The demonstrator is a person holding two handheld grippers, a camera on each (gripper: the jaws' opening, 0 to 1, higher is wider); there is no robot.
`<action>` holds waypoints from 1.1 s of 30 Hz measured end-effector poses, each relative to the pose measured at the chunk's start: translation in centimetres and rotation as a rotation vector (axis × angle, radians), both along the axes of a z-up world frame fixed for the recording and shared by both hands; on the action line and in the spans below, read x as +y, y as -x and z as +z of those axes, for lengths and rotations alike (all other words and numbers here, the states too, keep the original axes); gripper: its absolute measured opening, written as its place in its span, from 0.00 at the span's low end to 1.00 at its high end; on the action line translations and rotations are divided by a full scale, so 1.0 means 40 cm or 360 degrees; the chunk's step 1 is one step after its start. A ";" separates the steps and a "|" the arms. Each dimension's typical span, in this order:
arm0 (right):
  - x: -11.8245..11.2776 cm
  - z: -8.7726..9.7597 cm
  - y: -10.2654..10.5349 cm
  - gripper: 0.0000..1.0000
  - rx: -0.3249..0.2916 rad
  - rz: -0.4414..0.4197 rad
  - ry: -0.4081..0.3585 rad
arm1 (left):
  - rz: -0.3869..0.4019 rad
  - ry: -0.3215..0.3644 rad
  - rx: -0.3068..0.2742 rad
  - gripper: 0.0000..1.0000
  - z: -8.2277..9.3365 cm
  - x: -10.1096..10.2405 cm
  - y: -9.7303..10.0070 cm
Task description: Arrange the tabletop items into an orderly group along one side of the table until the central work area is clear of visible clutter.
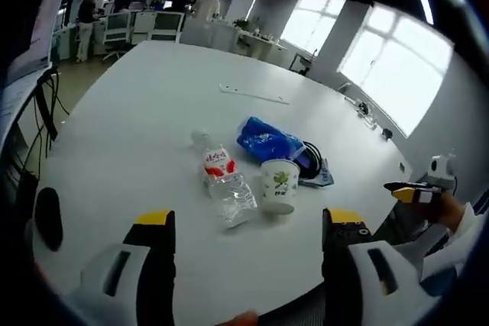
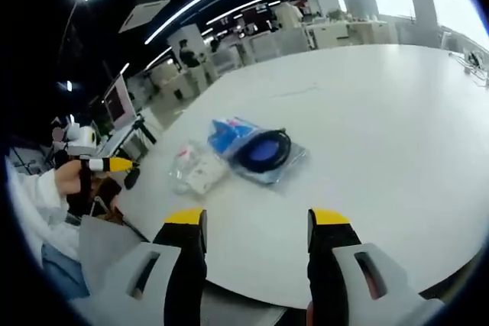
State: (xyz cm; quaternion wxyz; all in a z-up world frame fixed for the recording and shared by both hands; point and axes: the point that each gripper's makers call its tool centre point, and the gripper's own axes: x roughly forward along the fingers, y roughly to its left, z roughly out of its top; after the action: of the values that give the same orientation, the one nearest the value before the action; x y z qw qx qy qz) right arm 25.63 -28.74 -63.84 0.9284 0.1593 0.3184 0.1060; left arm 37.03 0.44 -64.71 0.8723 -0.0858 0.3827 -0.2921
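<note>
Left gripper view looks across a broad white table, mostly bare, so there is plenty of open room toward its far side and on either hand; the near edge curves just beyond the jaws. Clutter sits in one loose cluster near that edge. Largest is a blue plastic bag, soft and crinkly, likely light and best pinched at a raised fold. A coiled black cable lies against it on a clear sleeve, floppy and apt to trail. A crumpled clear water bottle lies on its side, thin-walled and slippery; the labelled middle looks the surest hold. A paper cup stands upright just beside it, light and easily crushed or tipped. The left gripper and right gripper both have jaws spread wide, holding nothing, short of the cluster.
</note>
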 end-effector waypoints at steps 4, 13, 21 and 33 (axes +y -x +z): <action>0.013 -0.008 -0.008 0.51 -0.0004 -0.0012 -0.0051 | 0.0014 -0.0025 0.0028 0.79 -0.014 -0.010 -0.020; 0.028 -0.025 -0.006 0.50 0.0033 0.0007 -0.0073 | 0.0188 0.0007 0.0156 0.75 -0.059 -0.013 -0.078; 0.032 -0.043 -0.003 0.49 0.0078 0.0023 -0.0081 | 0.0215 -0.0037 0.0226 0.73 -0.096 -0.036 -0.117; 0.044 -0.065 -0.022 0.49 0.0102 0.0042 -0.0104 | 0.0283 -0.0087 0.0324 0.71 -0.146 -0.065 -0.180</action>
State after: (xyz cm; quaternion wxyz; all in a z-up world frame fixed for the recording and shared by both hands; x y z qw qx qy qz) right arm 26.50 -26.97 -66.42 0.9106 0.1885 0.3464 0.1234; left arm 44.22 -2.18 -70.56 0.8534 -0.1247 0.4680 -0.1927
